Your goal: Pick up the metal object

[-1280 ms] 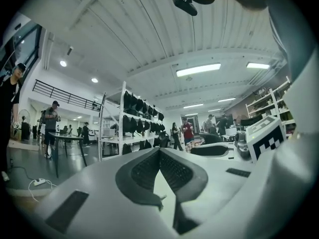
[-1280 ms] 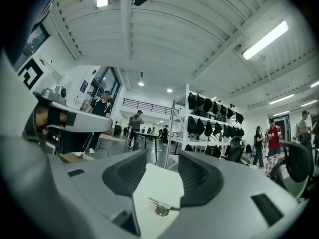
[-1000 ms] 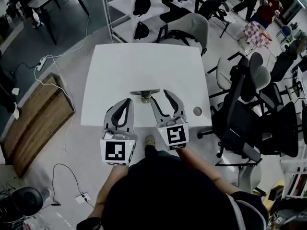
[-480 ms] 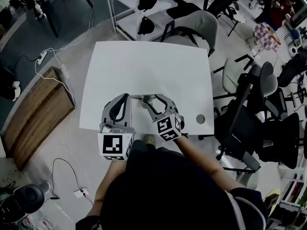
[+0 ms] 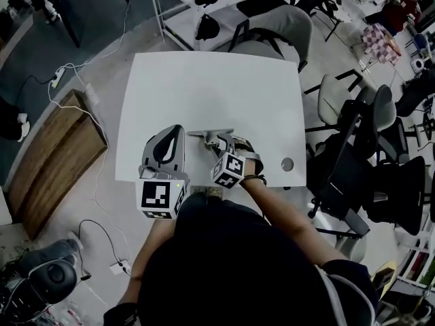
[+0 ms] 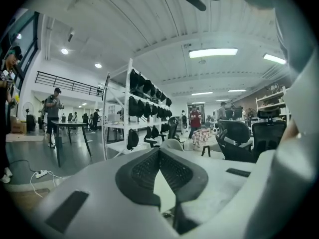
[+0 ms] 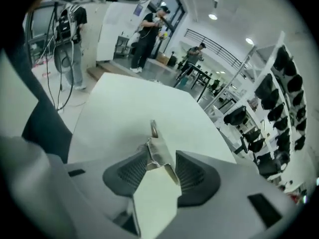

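The metal object (image 5: 204, 135), a small bent bracket with a flat strip, lies near the front edge of the white table (image 5: 211, 80). My right gripper (image 5: 219, 141) reaches over it from the right. In the right gripper view the bracket (image 7: 158, 151) stands between the two dark pads, touched on both sides, so my right gripper (image 7: 160, 157) is shut on it; its far end rests on the table (image 7: 124, 108). My left gripper (image 5: 175, 132) hovers just left of the object, jaws shut and empty (image 6: 158, 152).
A round grommet (image 5: 287, 163) sits at the table's front right corner. Black office chairs (image 5: 360, 141) crowd the right side, and a grey chair (image 5: 275, 32) stands at the far edge. A wooden board (image 5: 51, 158) and cables lie on the floor at left.
My right gripper moved forward and left onto the metal object, and its wide-open jaws closed around it. The left gripper stayed roughly where it was.
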The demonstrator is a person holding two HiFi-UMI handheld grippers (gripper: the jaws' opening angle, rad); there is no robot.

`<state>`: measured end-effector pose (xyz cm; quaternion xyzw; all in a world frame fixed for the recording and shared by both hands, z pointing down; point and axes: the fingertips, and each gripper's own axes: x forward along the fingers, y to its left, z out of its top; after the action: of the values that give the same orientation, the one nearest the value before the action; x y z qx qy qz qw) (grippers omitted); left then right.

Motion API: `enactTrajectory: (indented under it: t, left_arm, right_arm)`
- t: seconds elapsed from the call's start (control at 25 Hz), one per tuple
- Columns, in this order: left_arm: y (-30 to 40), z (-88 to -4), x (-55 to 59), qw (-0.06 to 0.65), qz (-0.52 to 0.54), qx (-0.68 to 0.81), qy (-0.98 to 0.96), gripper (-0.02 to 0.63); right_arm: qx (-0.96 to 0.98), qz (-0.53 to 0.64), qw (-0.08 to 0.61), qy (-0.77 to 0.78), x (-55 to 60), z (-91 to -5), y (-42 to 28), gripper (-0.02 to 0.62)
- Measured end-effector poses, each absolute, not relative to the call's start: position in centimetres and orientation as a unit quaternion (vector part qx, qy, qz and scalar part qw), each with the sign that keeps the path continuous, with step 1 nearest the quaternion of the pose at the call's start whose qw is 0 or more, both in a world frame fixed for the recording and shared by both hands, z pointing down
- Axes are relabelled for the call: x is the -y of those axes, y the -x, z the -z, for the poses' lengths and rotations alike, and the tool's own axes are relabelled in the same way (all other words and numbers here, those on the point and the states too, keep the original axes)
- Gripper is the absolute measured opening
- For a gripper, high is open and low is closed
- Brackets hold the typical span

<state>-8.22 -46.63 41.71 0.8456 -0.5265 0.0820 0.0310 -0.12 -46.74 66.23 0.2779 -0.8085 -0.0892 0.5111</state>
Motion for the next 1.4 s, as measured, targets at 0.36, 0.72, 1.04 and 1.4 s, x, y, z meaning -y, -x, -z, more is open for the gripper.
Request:
enactTrajectory:
  t: [0.36, 0.72, 1.04, 1.4]
  left_arm:
    - [8.6, -42.2, 47.6, 0.047, -0.084, 0.511, -0.854, 0.023]
    - [9.4, -42.4, 47.7, 0.053, -0.081, 0.5, -0.861, 0.023]
    - [8.9, -41.9, 48.1, 0.046, -0.077, 0.487, -0.869, 0.023]
    - [8.3, -39.5, 49.4, 0.014, -0.055, 0.489, -0.87, 0.023]
  right_arm:
    - [0.744, 0.224, 0.593, -0.212, 47.4, -70.0, 0.9, 0.124]
    - [0.729, 0.277, 0.576, -0.245, 48.6, -69.3, 1.8, 0.031]
    - [0.751, 0.283, 0.517, -0.297, 49.9, -63.8, 2.1, 0.029]
    - [0.779, 0.23, 0.33, -0.48, 52.4, -48.5, -0.3, 0.029]
